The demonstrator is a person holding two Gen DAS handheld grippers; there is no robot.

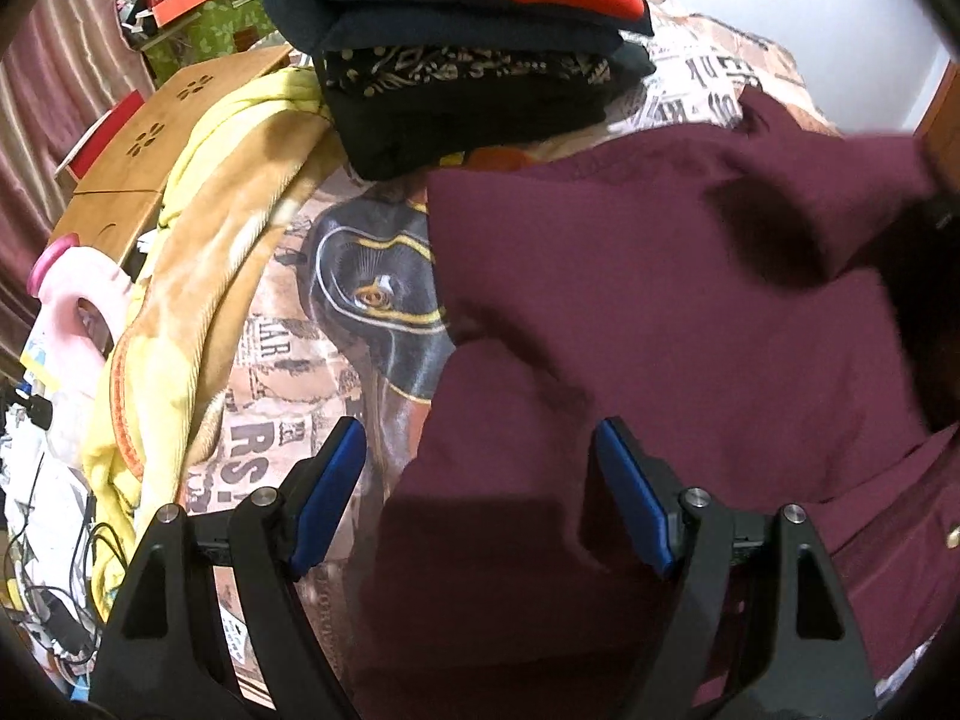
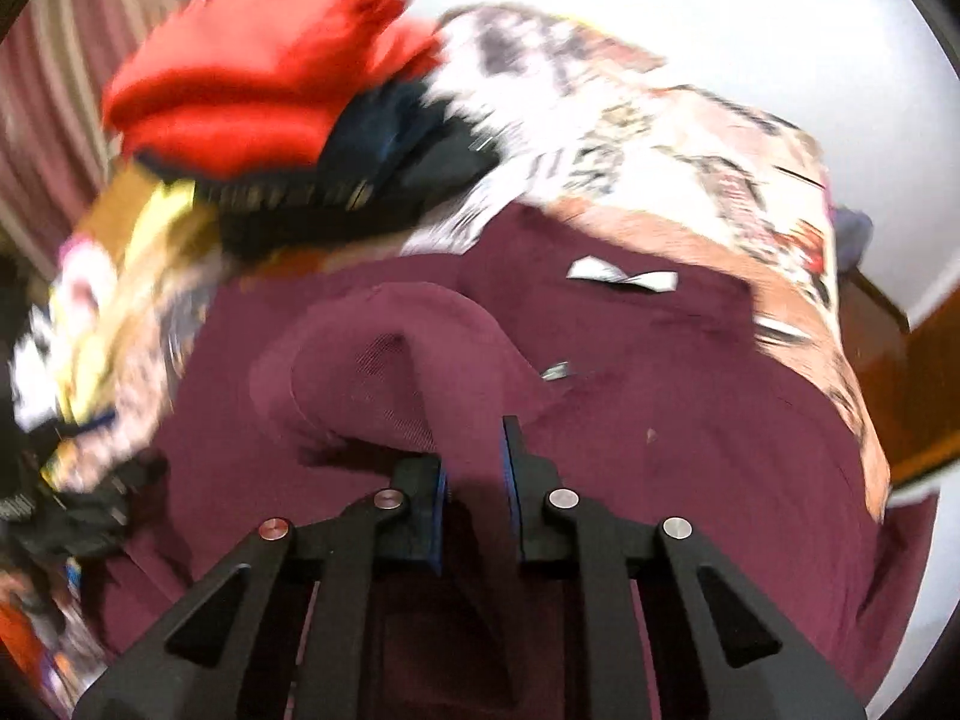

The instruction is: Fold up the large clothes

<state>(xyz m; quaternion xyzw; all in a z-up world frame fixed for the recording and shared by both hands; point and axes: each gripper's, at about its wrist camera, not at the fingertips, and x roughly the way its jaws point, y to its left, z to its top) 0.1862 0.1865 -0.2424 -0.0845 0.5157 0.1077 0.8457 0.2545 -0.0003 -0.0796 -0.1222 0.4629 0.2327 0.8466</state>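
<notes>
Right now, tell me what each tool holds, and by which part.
Right tool pinches a raised fold of the maroon garment; which part is unclear. Left tool is open, holding nothing.

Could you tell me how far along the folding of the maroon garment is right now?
Done: a stack of folded clothes sits at the back of the bed. In hand: the right gripper pinches a fold of the maroon garment and lifts it; the left gripper is open above its edge. Left: the garment is mostly spread out, unfolded.
</notes>
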